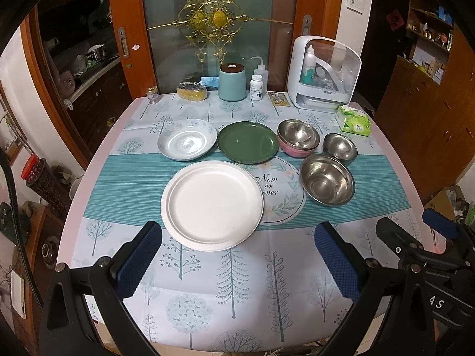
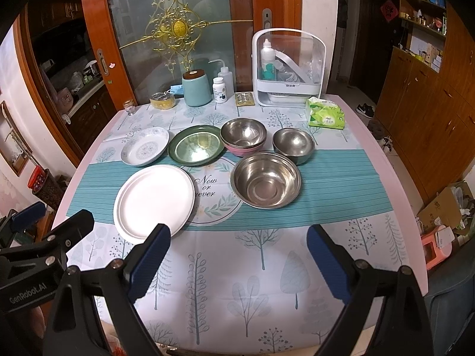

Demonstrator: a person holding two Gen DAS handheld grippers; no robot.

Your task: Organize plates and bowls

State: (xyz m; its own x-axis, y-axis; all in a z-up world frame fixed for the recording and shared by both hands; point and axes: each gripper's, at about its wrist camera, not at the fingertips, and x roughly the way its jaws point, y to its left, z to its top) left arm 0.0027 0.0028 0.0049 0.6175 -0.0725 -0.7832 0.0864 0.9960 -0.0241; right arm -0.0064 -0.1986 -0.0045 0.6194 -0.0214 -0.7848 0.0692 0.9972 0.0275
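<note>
Left wrist view: we hold the left gripper (image 1: pixel 237 255) and right gripper (image 2: pixel 239 255) over the table (image 1: pixel 98 160), jaws released and empty, before a white plate (image 1: pixel 212 204), green plate (image 1: pixel 248 142) and steel bowls (image 1: pixel 326 181).

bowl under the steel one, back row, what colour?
Pink. The lower bowl sits nested beneath the steel bowl; its pink side shows best in the left wrist view.

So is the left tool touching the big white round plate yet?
Apart. In the left wrist view the open left tool sits nearer than the white round plate, tablecloth visible between.
</note>
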